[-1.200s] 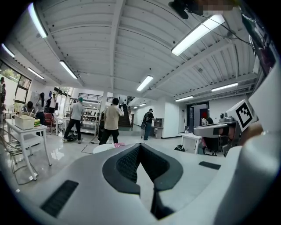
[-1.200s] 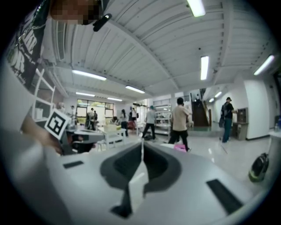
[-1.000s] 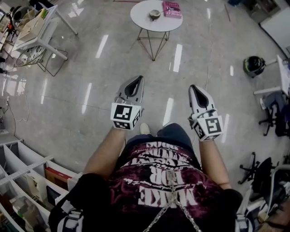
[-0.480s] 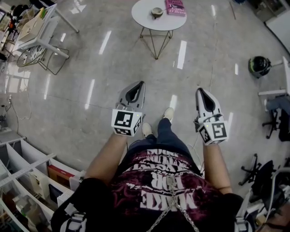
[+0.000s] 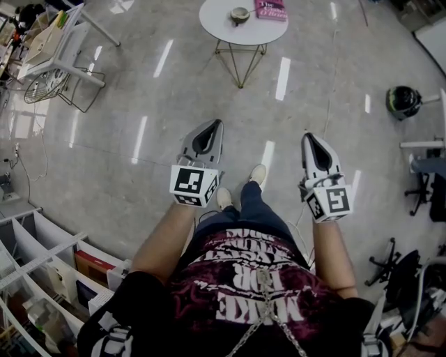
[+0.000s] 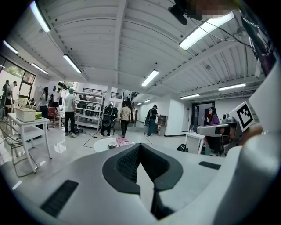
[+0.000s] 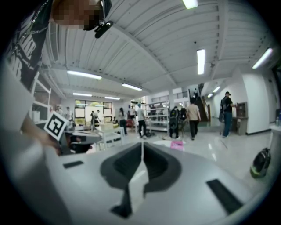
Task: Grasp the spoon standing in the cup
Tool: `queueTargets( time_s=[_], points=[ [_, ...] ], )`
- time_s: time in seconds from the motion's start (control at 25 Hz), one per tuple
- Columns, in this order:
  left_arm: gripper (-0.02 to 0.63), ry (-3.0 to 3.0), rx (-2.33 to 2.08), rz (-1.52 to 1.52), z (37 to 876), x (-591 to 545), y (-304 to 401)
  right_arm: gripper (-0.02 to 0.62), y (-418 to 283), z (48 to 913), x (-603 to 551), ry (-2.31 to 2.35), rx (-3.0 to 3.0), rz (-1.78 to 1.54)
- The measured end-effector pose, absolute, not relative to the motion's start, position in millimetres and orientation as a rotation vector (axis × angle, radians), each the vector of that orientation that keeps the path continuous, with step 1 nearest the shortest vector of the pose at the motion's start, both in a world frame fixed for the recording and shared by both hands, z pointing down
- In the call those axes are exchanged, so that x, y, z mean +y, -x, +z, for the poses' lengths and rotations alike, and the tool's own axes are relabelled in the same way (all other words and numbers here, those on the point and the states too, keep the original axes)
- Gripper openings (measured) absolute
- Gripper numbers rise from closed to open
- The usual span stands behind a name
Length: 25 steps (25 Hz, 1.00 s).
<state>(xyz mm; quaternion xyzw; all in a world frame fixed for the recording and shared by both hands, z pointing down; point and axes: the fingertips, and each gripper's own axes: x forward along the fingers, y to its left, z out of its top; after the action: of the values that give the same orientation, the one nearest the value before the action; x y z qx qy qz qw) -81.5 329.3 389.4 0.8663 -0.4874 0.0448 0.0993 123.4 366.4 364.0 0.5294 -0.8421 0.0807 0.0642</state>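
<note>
A round white table [image 5: 217, 31] stands far ahead at the top of the head view. On it sit a small cup [image 5: 240, 14] and a pink book [image 5: 270, 8]. The spoon is too small to make out. My left gripper [image 5: 213, 123] and right gripper [image 5: 307, 136] are held side by side at waist height over the floor, well short of the table. Both have their jaws shut with nothing between them. The left gripper view shows its closed tips [image 6: 139, 146] with the table [image 6: 102, 144], cup [image 6: 112, 144] and book [image 6: 123, 141] beyond. The right gripper [image 7: 142, 143] also faces the book [image 7: 177, 144].
A white desk [image 5: 57, 50] with a wire chair beside it stands at the upper left. Shelving [image 5: 38, 261] lines the lower left. A dark bag [image 5: 403, 101] lies on the floor at the right, near office chairs [image 5: 420, 174]. Several people [image 6: 125, 117] stand in the distance.
The person has stepped forward, one foot now ahead between the grippers. The table has slid slightly up the head view. Both grippers stay shut and level.
</note>
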Motion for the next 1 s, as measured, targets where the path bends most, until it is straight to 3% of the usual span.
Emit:
queueTargets(
  time_s=[1.0],
  points=[
    [0.023, -2.535, -1.396, 0.069, 379.8, 250.4, 30.4, 0.035, -130.0, 362.4, 275.6, -1.393, -2.664, 0.268]
  ],
)
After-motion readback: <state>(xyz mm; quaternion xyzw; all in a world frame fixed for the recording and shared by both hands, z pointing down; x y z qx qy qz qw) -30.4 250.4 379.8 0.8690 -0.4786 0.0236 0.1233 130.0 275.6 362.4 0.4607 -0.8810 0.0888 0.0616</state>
